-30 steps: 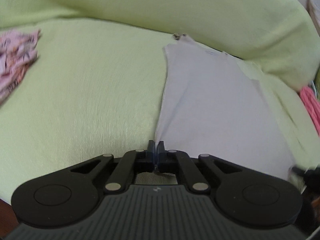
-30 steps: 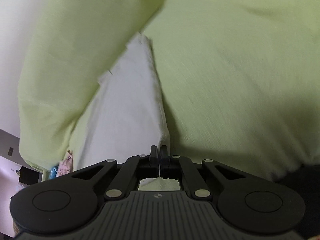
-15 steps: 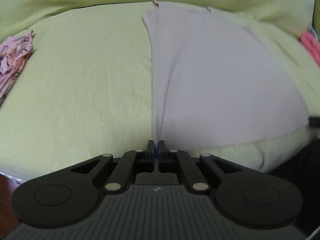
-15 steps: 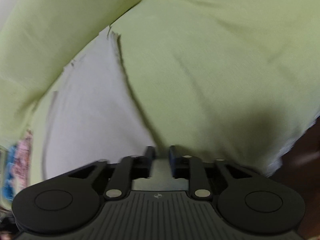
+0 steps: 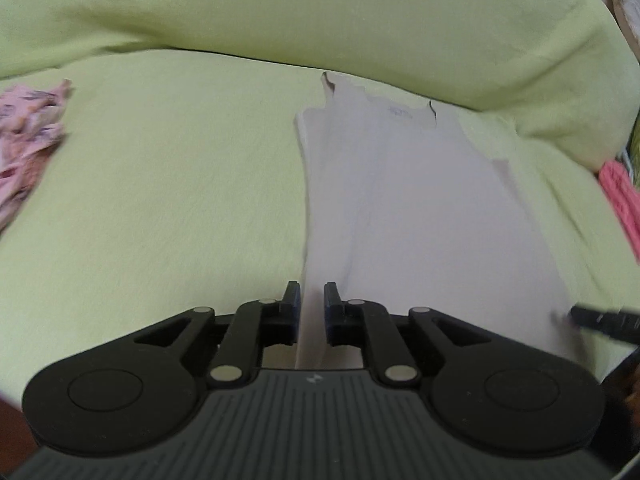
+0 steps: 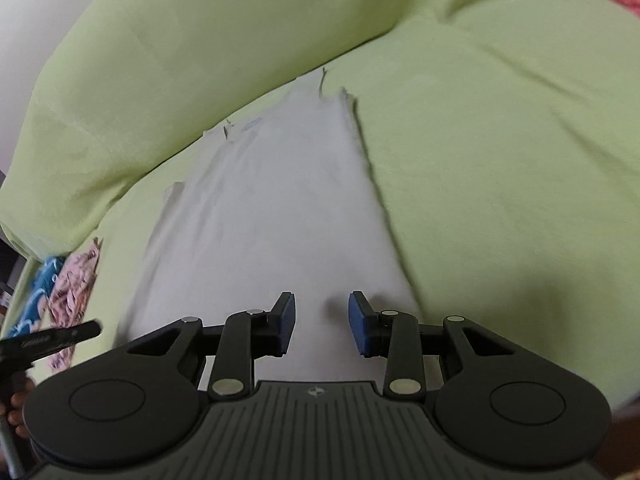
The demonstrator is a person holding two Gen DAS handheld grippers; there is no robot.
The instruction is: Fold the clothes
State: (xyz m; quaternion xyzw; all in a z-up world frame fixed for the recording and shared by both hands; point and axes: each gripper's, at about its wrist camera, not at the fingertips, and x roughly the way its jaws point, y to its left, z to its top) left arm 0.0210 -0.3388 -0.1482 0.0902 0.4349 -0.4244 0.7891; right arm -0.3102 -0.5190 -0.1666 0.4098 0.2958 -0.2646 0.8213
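Top (image 5: 420, 208) spread flat on green sofa (image 5: 168, 184).
Left gripper (image 5: 312, 304) is opening, its jaws a narrow gap apart with the top's near hem between them; right gripper (image 6: 322, 326) stands open over the top (image 6: 272, 208), gripping nothing.

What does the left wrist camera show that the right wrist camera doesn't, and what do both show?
Only the left wrist view shows the left gripper head-on, its jaws opening over the white garment's left folded edge, pads clear of the cloth. Only the right wrist view shows the right gripper, jaws open above the near hem, and a blue patterned cloth. Both show the white garment lying flat on the green sofa cover, a pink floral cloth and a pink knitted item.
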